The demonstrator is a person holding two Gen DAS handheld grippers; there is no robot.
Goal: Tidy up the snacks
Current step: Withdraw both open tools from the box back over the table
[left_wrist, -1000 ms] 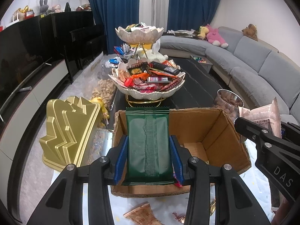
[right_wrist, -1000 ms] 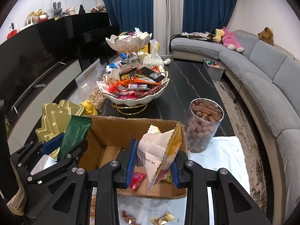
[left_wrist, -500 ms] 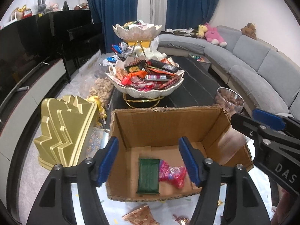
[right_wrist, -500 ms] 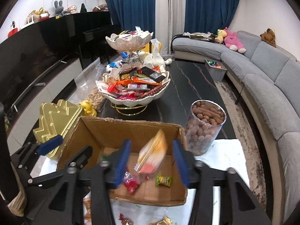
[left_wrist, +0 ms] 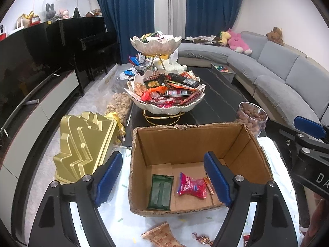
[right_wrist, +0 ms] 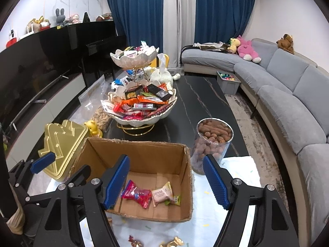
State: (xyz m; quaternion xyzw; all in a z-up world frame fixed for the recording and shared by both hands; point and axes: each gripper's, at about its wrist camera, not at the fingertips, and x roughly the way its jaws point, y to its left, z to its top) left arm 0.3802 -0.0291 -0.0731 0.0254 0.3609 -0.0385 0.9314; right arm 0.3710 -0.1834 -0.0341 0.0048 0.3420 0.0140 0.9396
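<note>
Nearest the cameras, a few wrapped sweets (left_wrist: 202, 239) lie loose on the white-covered tabletop (left_wrist: 115, 222), not yet sorted. Just above them the left gripper (left_wrist: 164, 182) and right gripper (right_wrist: 166, 182) hover with fingers wide and opening, nothing between them. Beyond, the cardboard box (left_wrist: 191, 135) holds a green packet (left_wrist: 160, 192), a red packet (left_wrist: 192, 188) and a pale pink packet (right_wrist: 161, 193) on its floor. Farther off, the tiered snack bowl (left_wrist: 166, 108) sits heaped, so most sorting seems still to come.
</note>
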